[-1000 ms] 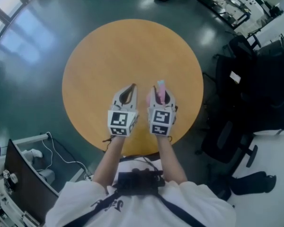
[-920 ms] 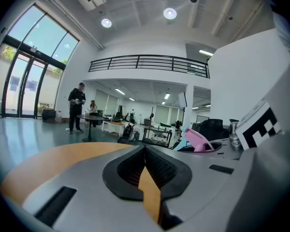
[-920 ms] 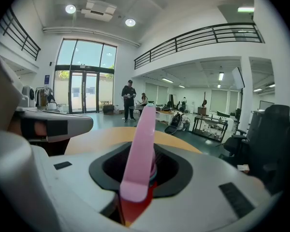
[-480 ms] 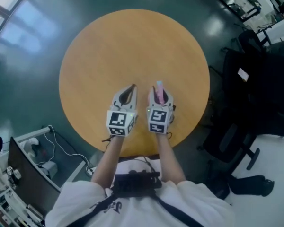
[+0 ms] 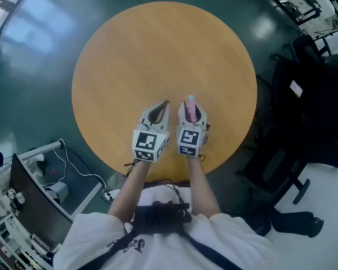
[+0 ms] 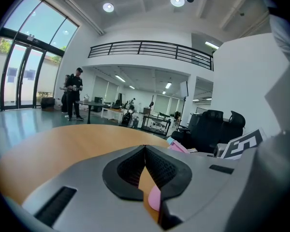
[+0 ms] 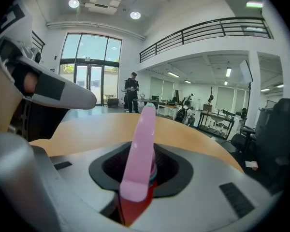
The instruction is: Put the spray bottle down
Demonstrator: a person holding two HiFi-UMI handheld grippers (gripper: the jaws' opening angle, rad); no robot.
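Right tongs [image 5: 191, 111] clenched on the spray bottle [image 7: 139, 151]: pink head juts up past the jaws, red part below. Bottle sits over the surface [image 5: 158, 49], by its near edge, a little right of middle; contact with the wood cannot be told. Left tongs [image 5: 158, 113] pinched together, empty, just beside. Judgement: bring the base down flat, further in from the near edge, and loosen only once it bears its own weight. Then draw straight back so the pads don't tip it. Keep the left tongs clear.
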